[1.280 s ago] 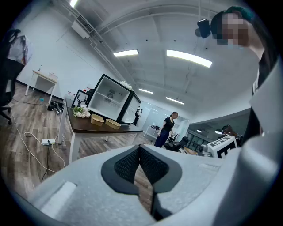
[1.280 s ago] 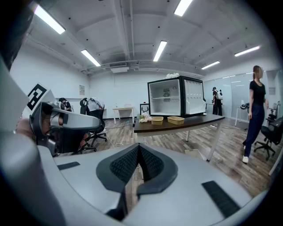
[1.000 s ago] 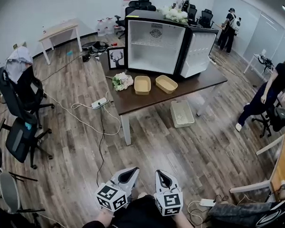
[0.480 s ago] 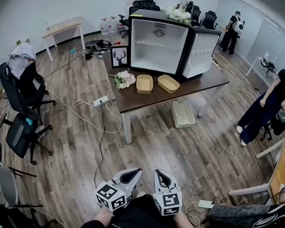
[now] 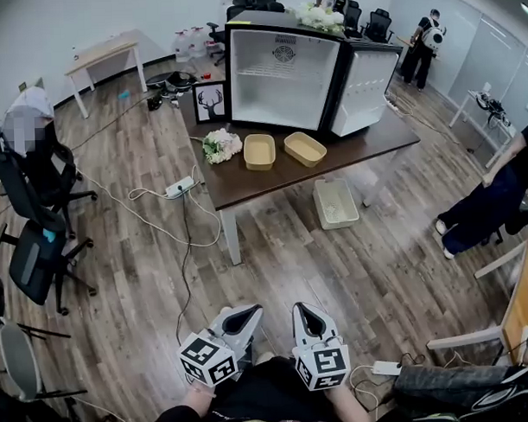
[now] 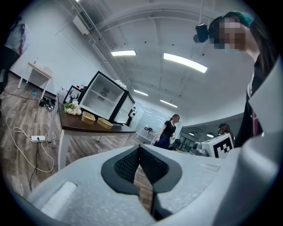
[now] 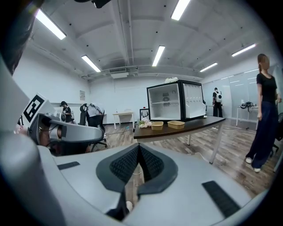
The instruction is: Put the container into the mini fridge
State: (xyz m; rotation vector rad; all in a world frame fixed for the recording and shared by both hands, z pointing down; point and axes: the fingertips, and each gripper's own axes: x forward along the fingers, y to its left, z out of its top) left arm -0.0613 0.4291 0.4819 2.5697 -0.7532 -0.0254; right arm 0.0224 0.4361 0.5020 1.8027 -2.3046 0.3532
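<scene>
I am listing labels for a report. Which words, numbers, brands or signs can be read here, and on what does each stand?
No text is readable.
Round emblem inside the open black mini fridge: too small to read.
Black-framed deer picture: no words visible.
Marker cubes on the left gripper and right gripper: black-and-white patterns, no letters.

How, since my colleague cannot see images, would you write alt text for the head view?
From a high, steep angle, the left gripper and right gripper, both shut and empty, sit at the bottom edge over wood flooring. Farther off, a dark table carries an open mini fridge and two tan containers, with office chairs and people around the room.
</scene>
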